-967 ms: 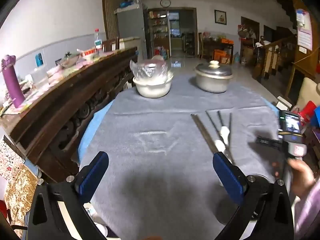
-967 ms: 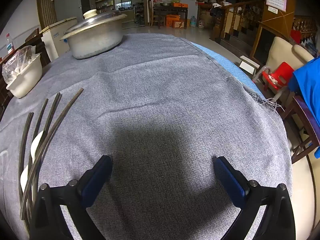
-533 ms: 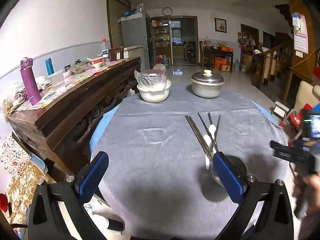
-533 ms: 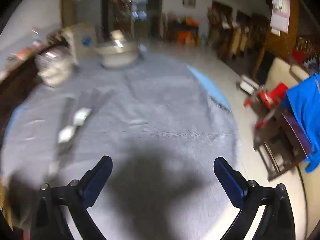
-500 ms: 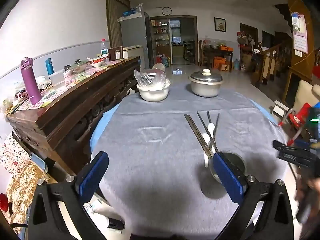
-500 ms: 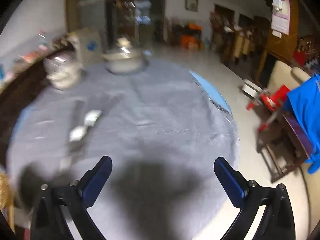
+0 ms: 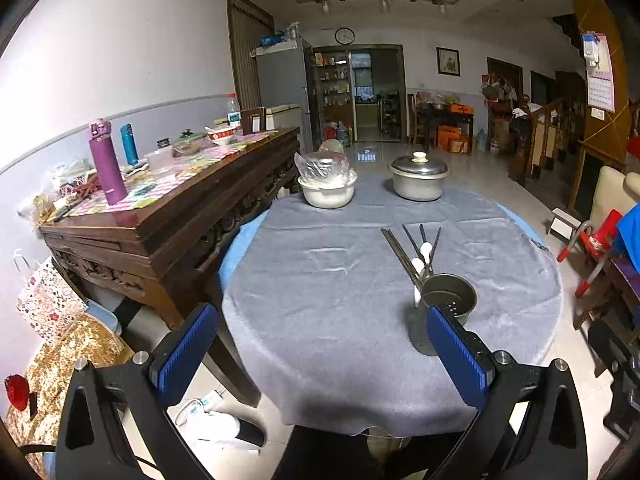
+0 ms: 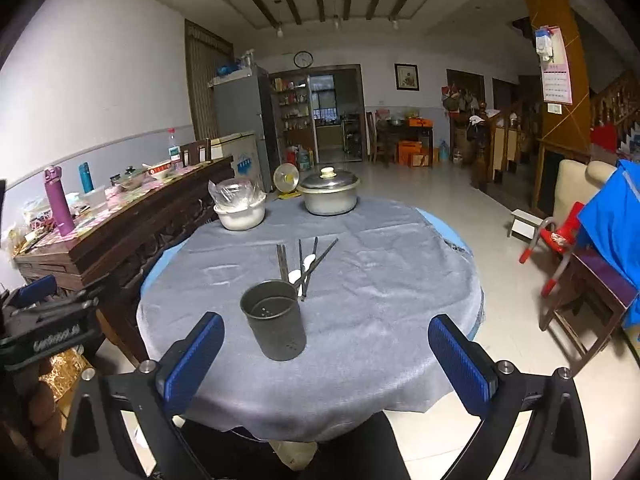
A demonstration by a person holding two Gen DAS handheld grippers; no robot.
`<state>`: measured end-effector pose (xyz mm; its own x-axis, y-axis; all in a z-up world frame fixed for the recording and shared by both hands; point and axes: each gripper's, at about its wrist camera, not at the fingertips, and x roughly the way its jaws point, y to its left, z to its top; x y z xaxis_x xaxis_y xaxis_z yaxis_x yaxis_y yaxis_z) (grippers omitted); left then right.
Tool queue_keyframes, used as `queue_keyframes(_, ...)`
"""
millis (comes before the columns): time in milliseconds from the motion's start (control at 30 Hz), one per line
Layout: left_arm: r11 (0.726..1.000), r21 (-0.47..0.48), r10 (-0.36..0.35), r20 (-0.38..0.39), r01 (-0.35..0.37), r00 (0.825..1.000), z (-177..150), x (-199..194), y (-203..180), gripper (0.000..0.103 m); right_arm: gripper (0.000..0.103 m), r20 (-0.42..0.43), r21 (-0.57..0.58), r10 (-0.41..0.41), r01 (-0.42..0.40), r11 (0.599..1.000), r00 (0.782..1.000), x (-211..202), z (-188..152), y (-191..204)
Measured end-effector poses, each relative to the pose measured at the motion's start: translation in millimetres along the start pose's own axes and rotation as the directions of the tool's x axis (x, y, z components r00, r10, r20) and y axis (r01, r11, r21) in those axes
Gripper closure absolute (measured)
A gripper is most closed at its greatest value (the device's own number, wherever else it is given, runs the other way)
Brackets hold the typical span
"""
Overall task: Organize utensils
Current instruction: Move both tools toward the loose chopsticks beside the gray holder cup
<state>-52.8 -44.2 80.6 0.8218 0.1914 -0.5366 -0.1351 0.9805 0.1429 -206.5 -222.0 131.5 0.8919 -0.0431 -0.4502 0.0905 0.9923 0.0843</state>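
Note:
A dark metal utensil holder [image 8: 275, 323] [image 7: 448, 300] stands upright and empty on the grey-clothed round table [image 8: 380, 280]. Just behind it lie dark chopsticks [image 8: 316, 266] [image 7: 402, 254] and two white spoons [image 8: 298, 274] [image 7: 420, 264], bundled flat on the cloth. My left gripper [image 7: 320, 352] is open, held back over the table's near edge, left of the holder. My right gripper [image 8: 326, 356] is also open, near the front edge, with the holder between and beyond its fingers. Neither holds anything. The left gripper's body shows at the left edge of the right wrist view.
A white bowl covered in plastic [image 8: 240, 210] and a lidded metal pot [image 8: 329, 196] stand at the table's far side. A carved wooden sideboard [image 7: 172, 212] with bottles runs along the left. A red chair [image 8: 556, 244] and wooden furniture stand right.
Both grippers pulled back and rose from over the cloth to the table's near edge. The utensil holder came into view; the right wrist view went from blurred to steady.

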Motion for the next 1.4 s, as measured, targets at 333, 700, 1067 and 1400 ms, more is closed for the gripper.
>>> queue_keyframes(333,0.995,0.032,-0.093,0.021,0.092,0.995,-5.4,-41.6,52.3,0.0,0.0,-0.057,0.007,0.005,-0.005,1.0,0.998,20.6,-12.5,14.5)
queue_keyframes(700,0.991,0.022,-0.131,-0.026,0.131,0.991,7.4,-69.5,36.1,0.0,0.0,-0.064,0.018,-0.017,0.018,1.0,0.998,30.5,-15.8,10.2)
queue_keyframes(1067,0.991,0.029,-0.128,-0.084,0.13,0.988,-14.9,-53.5,27.0,0.0,0.0,-0.101,0.029,-0.023,0.027,0.999,0.995,43.0,-21.8,2.7)
queue_keyframes(1400,0.994,0.007,-0.107,-0.059,0.108,0.992,-14.1,-63.1,34.4,0.0,0.0,-0.093,0.023,-0.013,0.016,1.0,0.996,41.6,-20.8,7.1)
